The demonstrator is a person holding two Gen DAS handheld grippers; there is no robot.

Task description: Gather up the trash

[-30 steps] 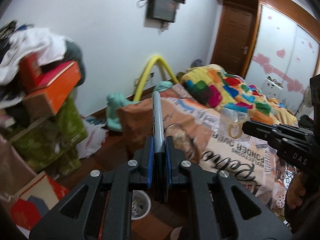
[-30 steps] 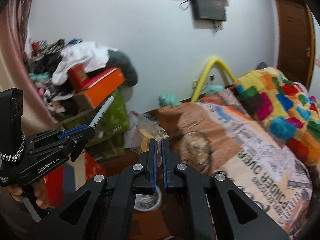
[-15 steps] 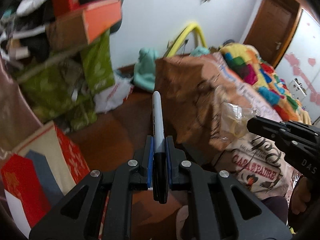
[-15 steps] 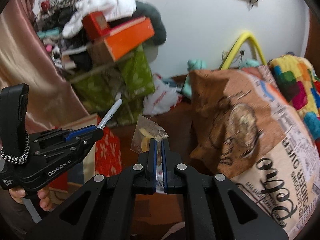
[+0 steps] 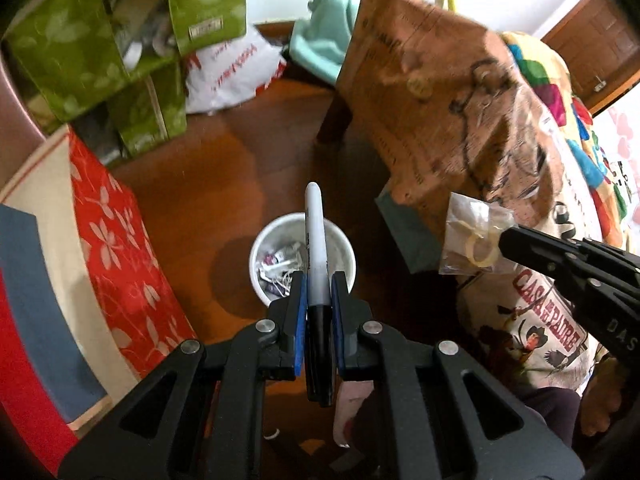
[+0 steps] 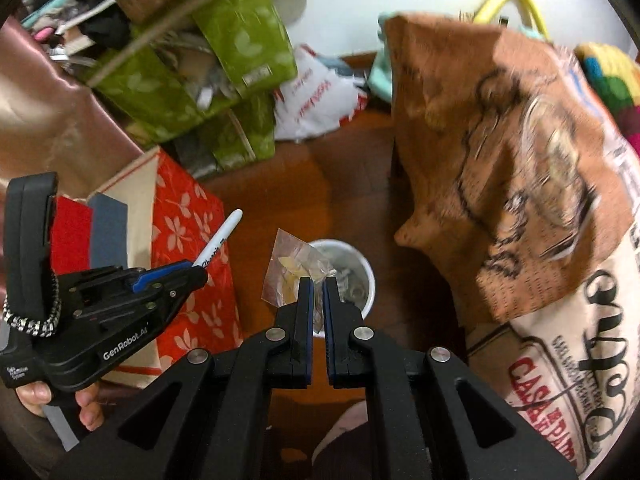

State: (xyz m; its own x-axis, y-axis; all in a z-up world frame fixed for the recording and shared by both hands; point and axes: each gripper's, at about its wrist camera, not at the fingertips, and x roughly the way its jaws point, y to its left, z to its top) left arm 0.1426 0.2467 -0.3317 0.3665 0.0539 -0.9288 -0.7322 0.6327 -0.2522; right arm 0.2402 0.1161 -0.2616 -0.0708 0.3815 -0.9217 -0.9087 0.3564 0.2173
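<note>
Pointing steeply down at the wooden floor (image 5: 208, 168), both grippers sit above a small white trash bin (image 5: 260, 256) with scraps in it. The left gripper (image 5: 318, 280) is clamped on a white marker (image 5: 316, 240) with a black cap, its tip over the bin's rim. The right gripper (image 6: 318, 284) is pinched tight on a clear plastic bag (image 6: 288, 268) holding something yellowish, just beside the bin. A patterned bedspread (image 6: 520, 160) hangs alongside.

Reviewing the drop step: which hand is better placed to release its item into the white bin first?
Left, probably. The left gripper holds the marker directly over the white bin; the right gripper's plastic bag hangs nearer the rim.
</note>
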